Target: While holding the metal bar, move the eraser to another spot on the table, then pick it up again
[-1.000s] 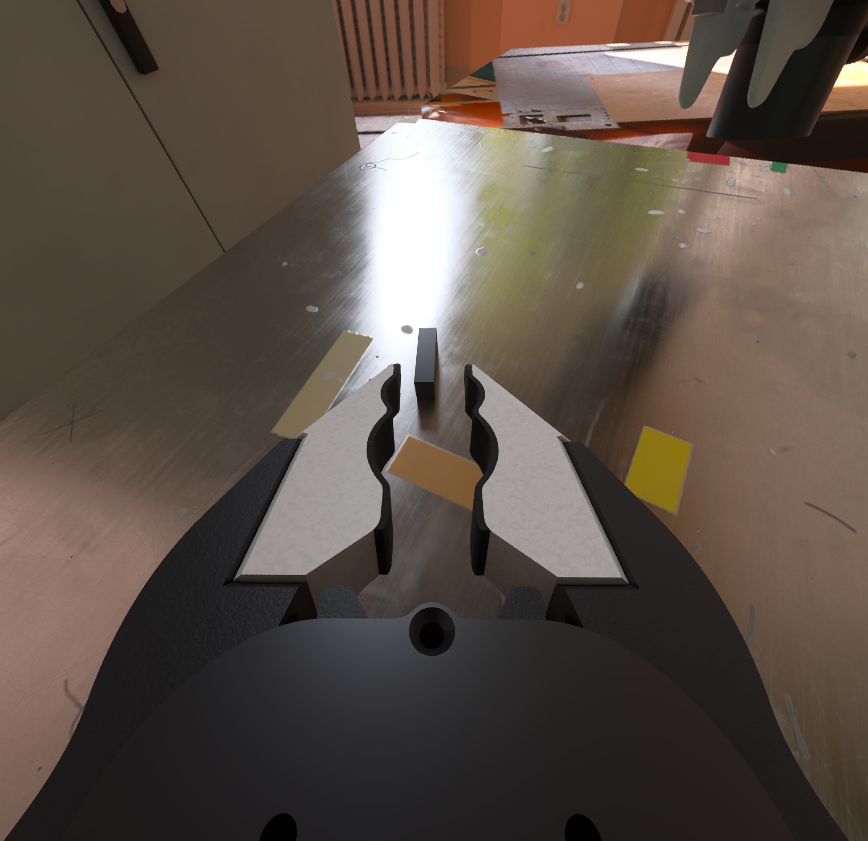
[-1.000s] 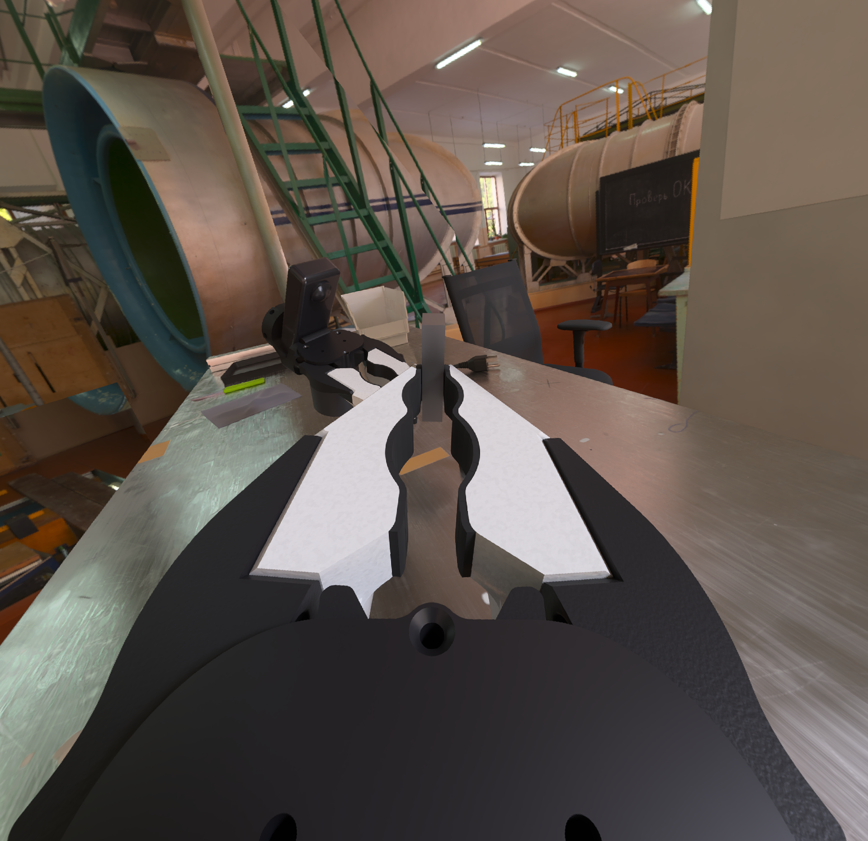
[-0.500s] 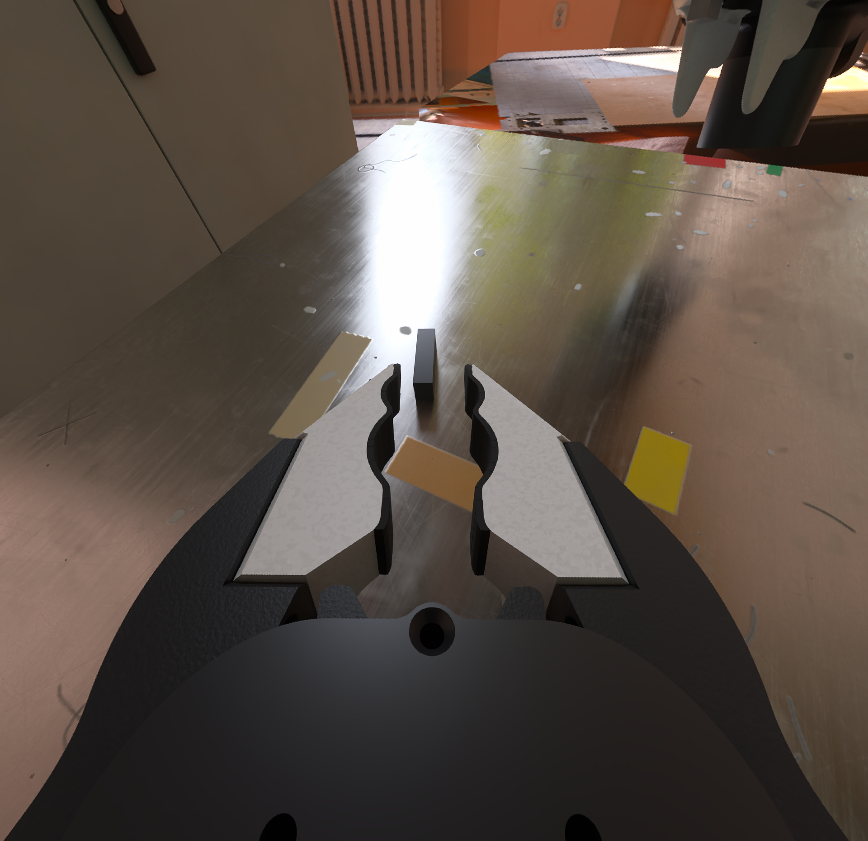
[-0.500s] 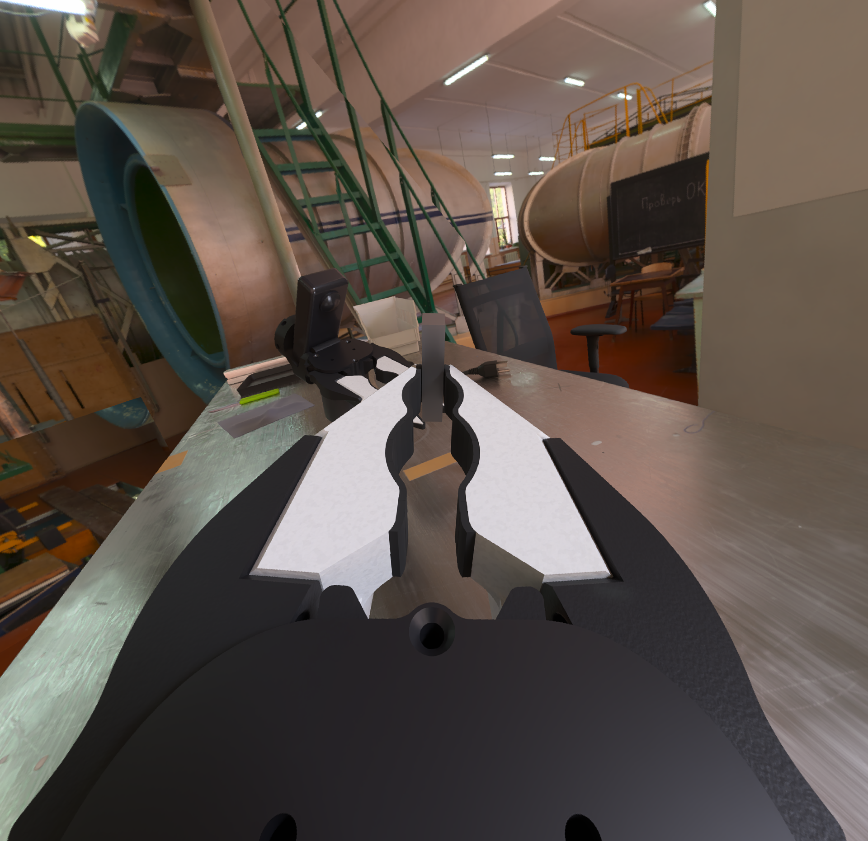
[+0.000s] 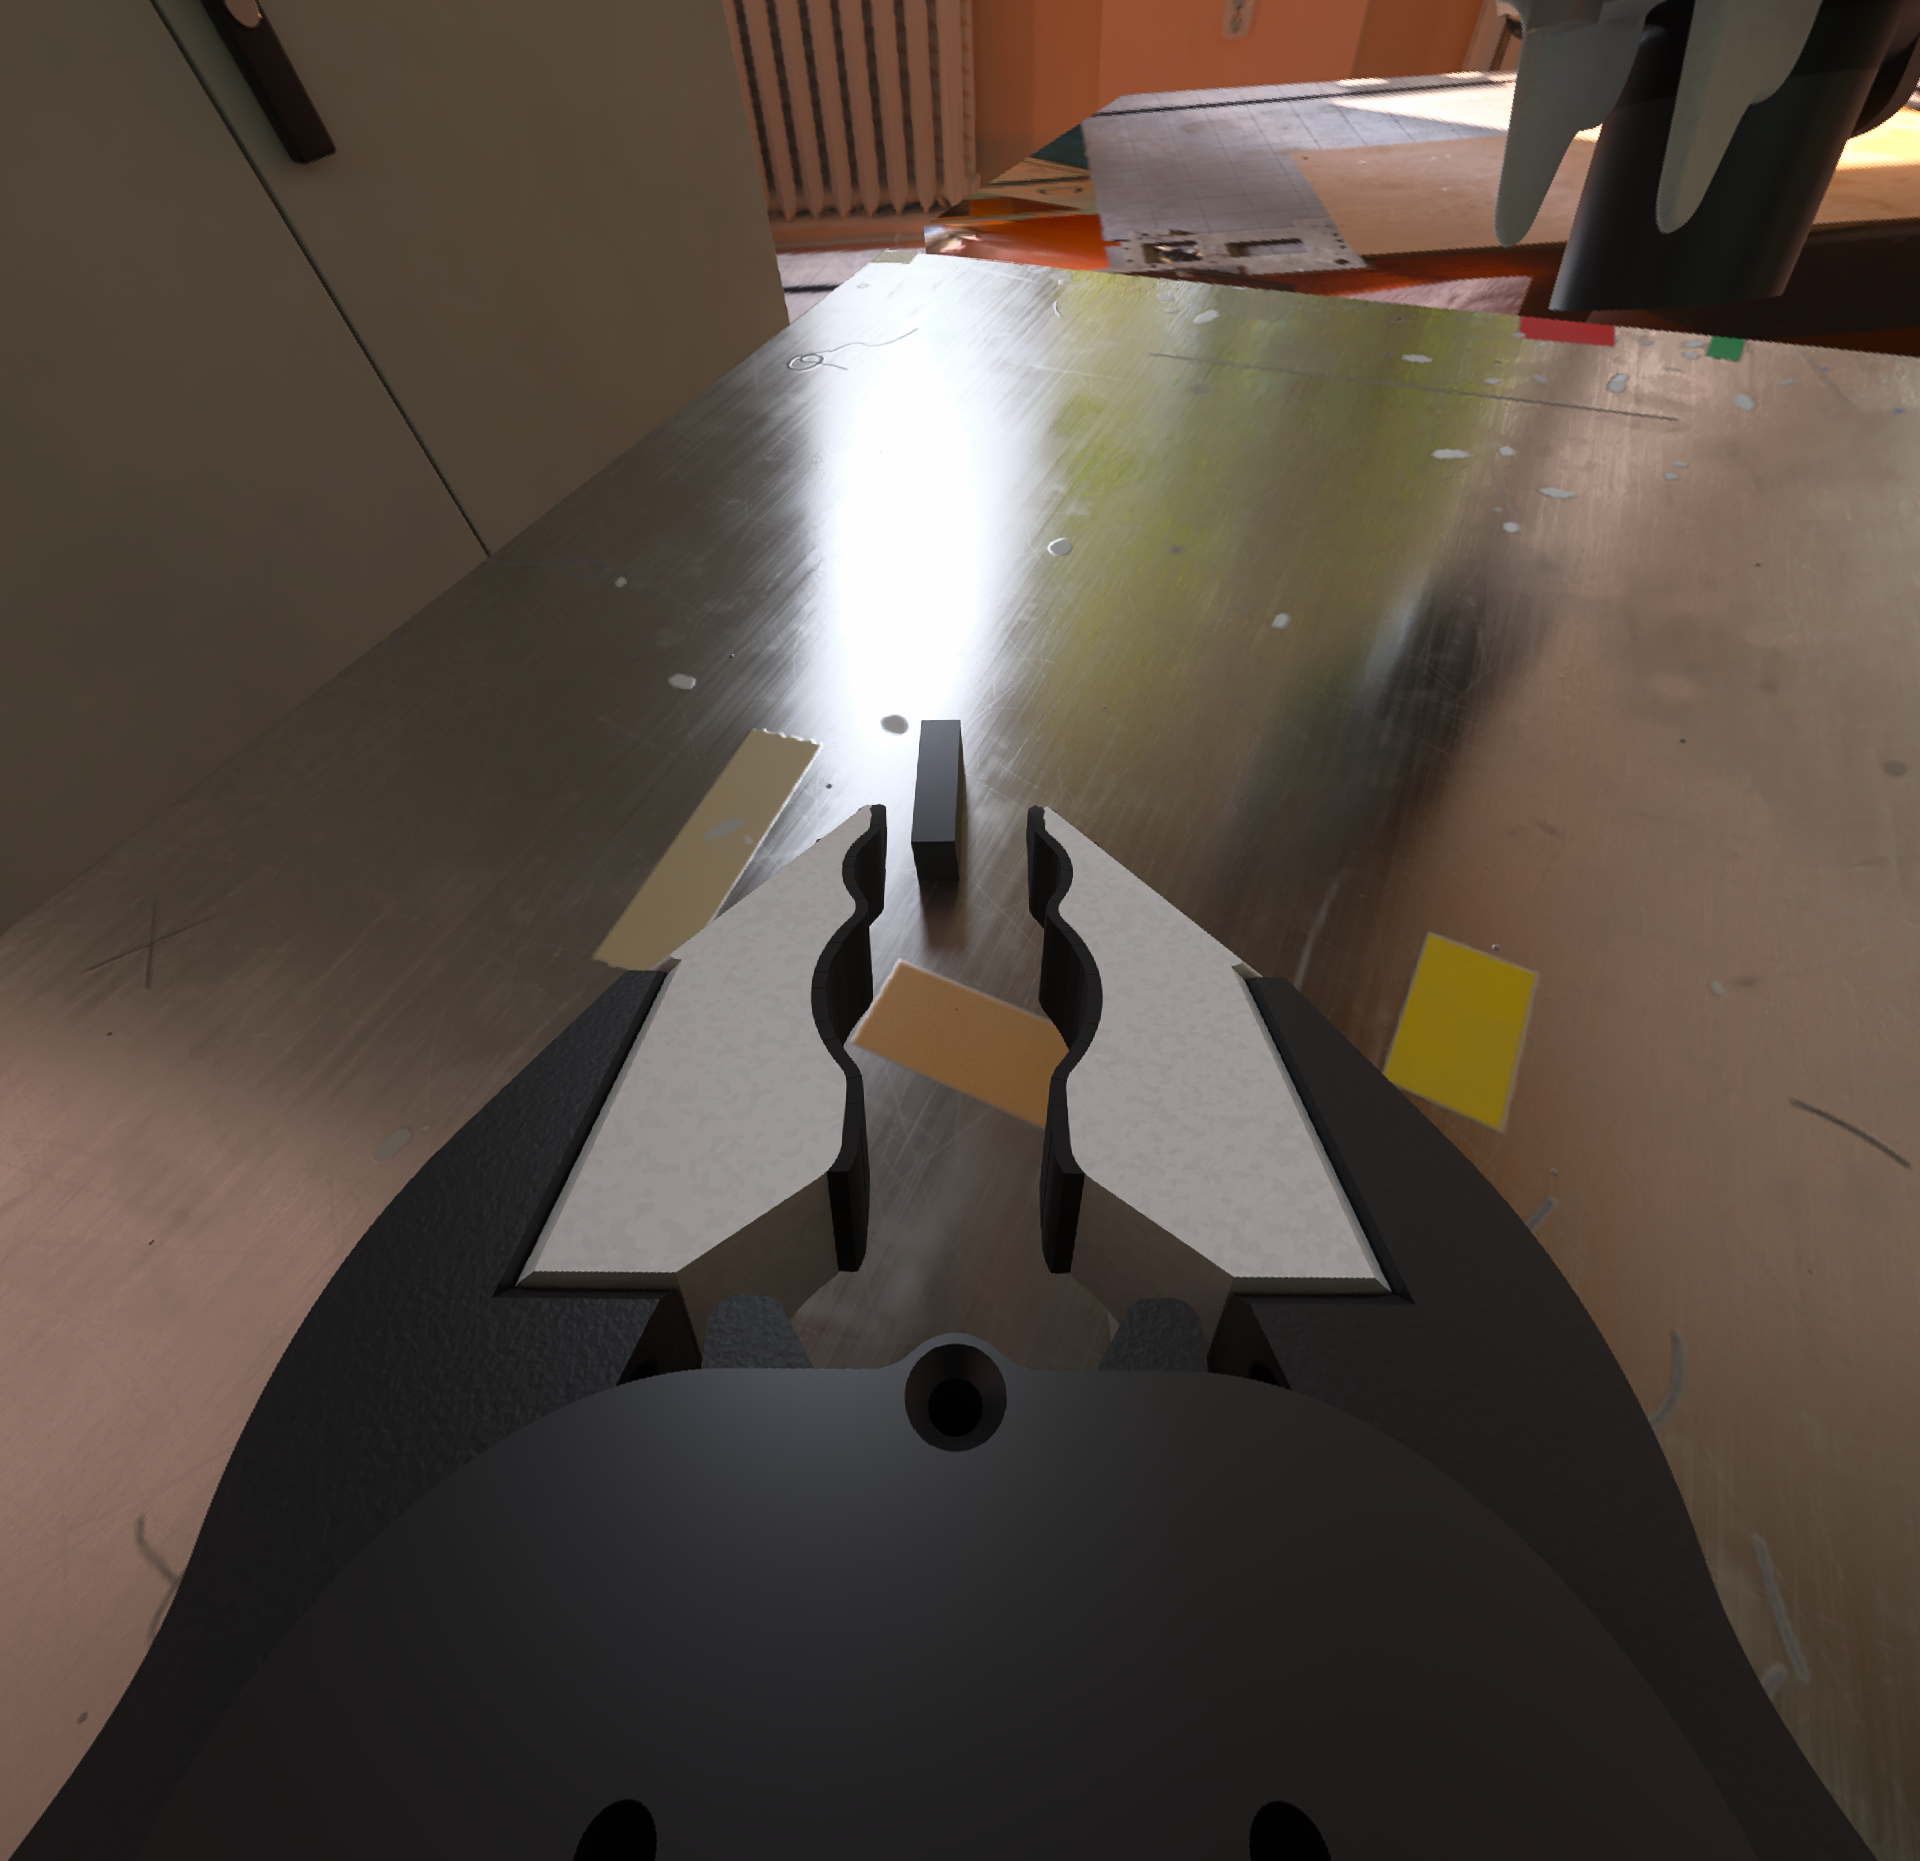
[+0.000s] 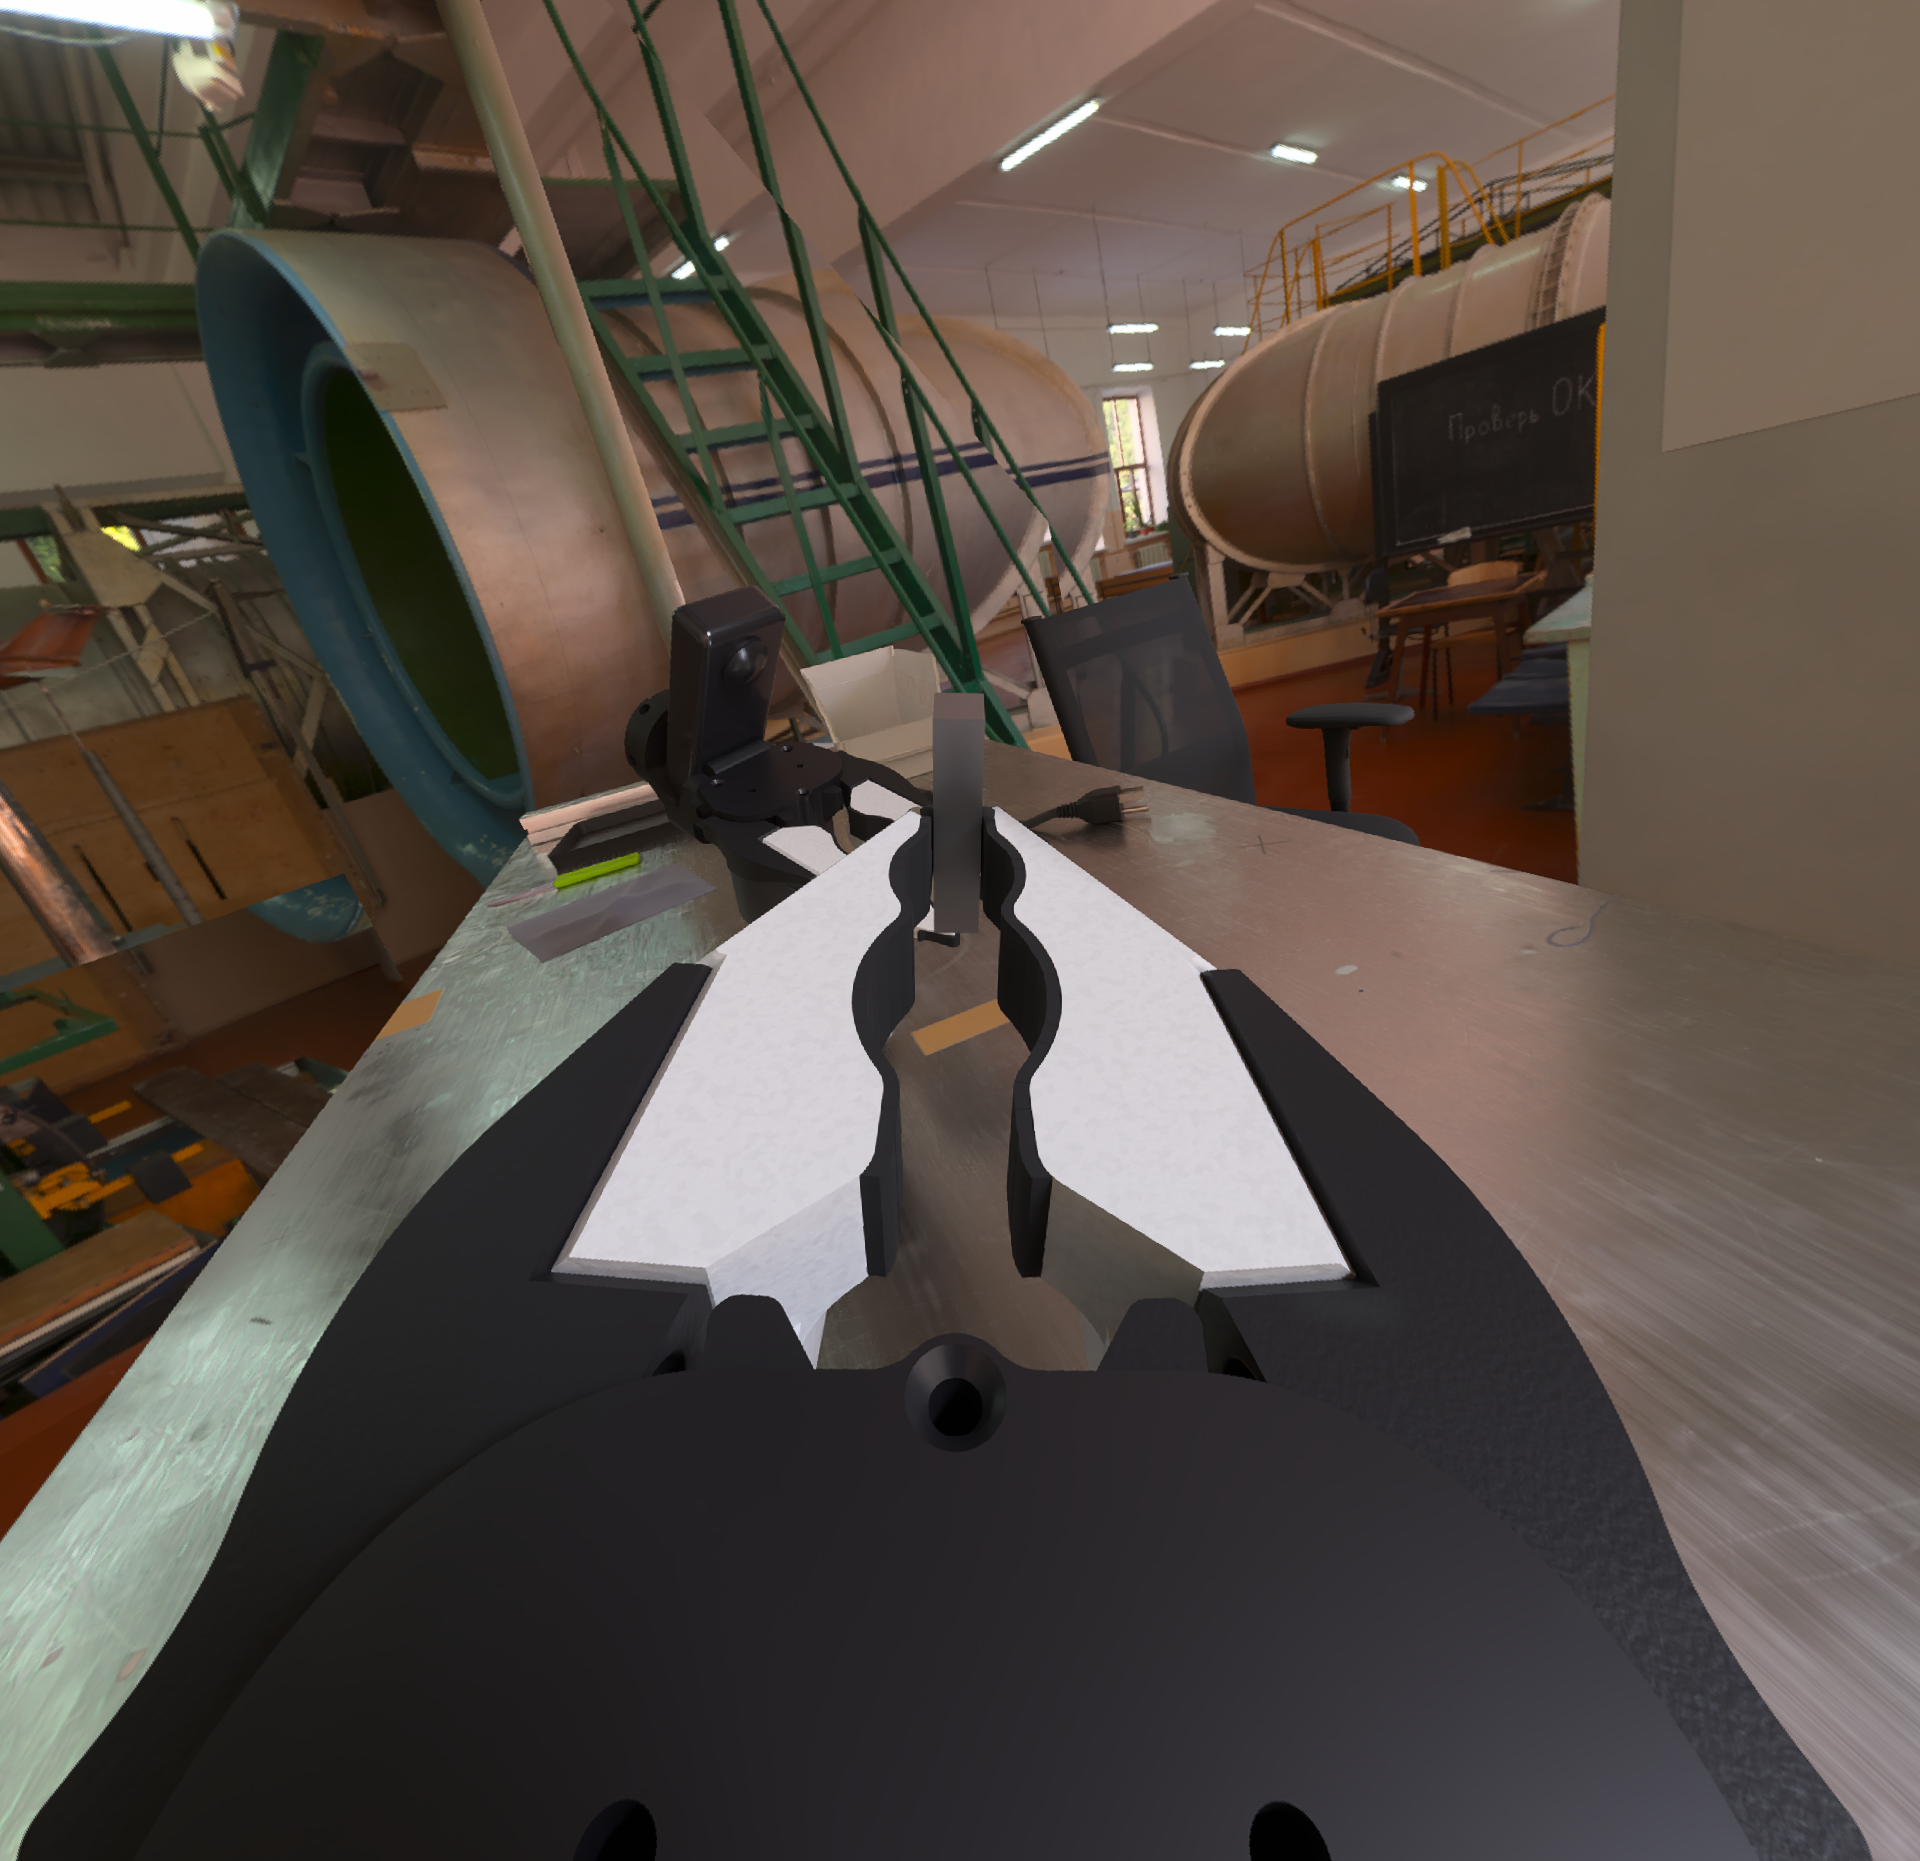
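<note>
The black eraser [image 5: 938, 793] lies flat on the metal table [image 5: 1195, 585], pointing away from me. My left gripper [image 5: 956, 824] is open and low over the table, its fingertips either side of the eraser's near end without touching it. My right gripper [image 6: 956, 824] is shut on the grey metal bar [image 6: 958, 762], which stands upright between its fingertips above the table. The right gripper also shows in the left wrist view [image 5: 1595, 222], high at the far right. The left gripper shows in the right wrist view [image 6: 842, 835], just beyond the bar.
Flat tape patches lie on the table: a tan strip [image 5: 707, 855], an orange piece [image 5: 956, 1042] and a yellow one [image 5: 1460, 1027]. A wall [image 5: 312, 461] runs along the table's left side. A plug and cable [image 6: 1091, 803], a green marker [image 6: 597, 869] and a grey sheet [image 6: 613, 912] lie at the far end.
The right gripper has drifted slightly with the bar still held. The left gripper stays open and almost still, with the eraser lying in the same spot.
</note>
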You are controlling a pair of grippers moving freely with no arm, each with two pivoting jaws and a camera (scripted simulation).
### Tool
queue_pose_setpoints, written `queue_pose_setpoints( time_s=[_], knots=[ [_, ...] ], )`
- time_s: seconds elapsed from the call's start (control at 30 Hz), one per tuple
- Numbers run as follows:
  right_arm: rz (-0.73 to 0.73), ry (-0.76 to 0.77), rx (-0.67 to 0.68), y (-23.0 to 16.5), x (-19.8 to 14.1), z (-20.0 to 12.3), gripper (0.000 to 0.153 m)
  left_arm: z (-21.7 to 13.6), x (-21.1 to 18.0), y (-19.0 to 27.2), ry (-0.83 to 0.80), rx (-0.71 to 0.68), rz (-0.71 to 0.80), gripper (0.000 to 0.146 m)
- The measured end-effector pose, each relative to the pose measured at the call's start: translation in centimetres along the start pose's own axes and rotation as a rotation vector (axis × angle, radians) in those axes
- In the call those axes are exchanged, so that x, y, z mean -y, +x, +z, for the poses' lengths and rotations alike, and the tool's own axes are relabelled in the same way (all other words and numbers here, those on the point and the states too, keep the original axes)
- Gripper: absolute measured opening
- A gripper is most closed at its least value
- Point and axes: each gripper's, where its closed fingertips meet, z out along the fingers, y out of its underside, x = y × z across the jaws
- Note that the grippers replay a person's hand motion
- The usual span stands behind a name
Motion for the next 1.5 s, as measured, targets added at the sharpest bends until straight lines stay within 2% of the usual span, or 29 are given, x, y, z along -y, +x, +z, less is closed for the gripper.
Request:
queue_pose_setpoints(
  time_s=[0.87,1.13,1.2,1.5],
  knots=[
    [-0.039,-0.035,-0.038,0.5,0.1,-0.3,0.008,0.0,0.0,0.2,-0.009,0.004,0.028,0.025],
    [-0.049,-0.049,-0.085,1.4,0.3,-0.8,0.008,0.0,0.3,2.3,-0.011,-0.077,0.088,0.010],
    [-0.050,-0.061,-0.086,1.3,0.1,-0.7,0.008,0.0,0.1,1.8,-0.028,-0.054,0.090,0.002],
    [-0.047,-0.094,-0.096,1.5,-0.6,-0.4,0.008,0.1,-0.6,-0.8,-0.055,0.059,0.028,0.002]
  ],
)
